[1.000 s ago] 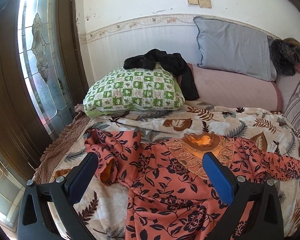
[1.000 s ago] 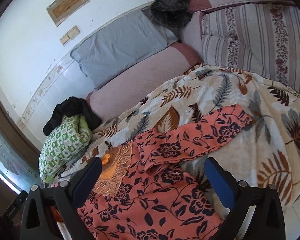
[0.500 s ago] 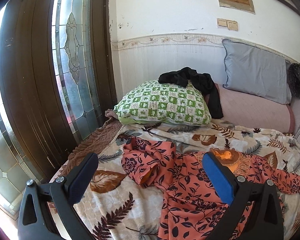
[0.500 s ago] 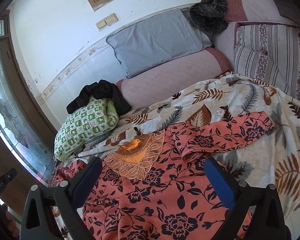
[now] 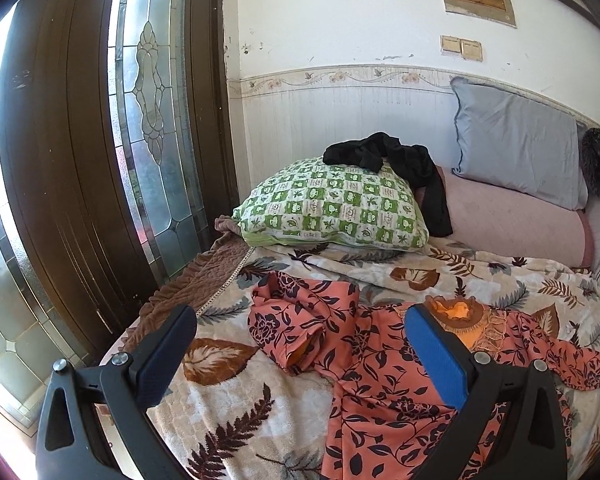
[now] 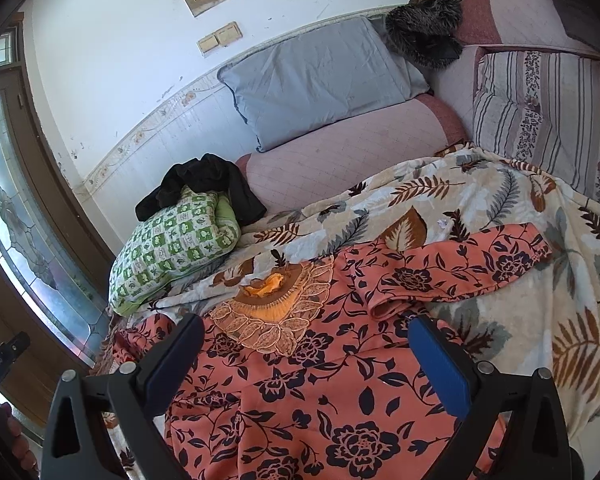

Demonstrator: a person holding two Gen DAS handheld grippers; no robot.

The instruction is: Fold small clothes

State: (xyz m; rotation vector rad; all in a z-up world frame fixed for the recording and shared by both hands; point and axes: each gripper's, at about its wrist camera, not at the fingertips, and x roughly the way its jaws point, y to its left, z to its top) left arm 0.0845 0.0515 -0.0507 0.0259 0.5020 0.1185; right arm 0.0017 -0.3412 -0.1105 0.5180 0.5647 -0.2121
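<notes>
A coral dress with a dark flower print [image 5: 384, 364] lies spread on the leaf-patterned blanket [image 5: 236, 404], neck with lace trim [image 6: 276, 316] toward the wall. Its left sleeve [image 5: 296, 332] is crumpled and folded over. Its right sleeve [image 6: 460, 264] lies stretched out to the right. My left gripper [image 5: 300, 354] is open and empty, held above the left sleeve. My right gripper [image 6: 306, 360] is open and empty, held above the chest of the dress.
A green checked pillow [image 5: 332, 208] with a black garment [image 5: 396, 160] on it lies behind the dress. A grey pillow [image 6: 320, 76] leans on the wall, a striped cushion [image 6: 540, 116] at the right. A wooden door with patterned glass [image 5: 148, 120] stands left of the bed.
Both grippers have pulled back and risen from the dress, and the left view has swung left toward the door. The dress has not moved. Both stay open.
</notes>
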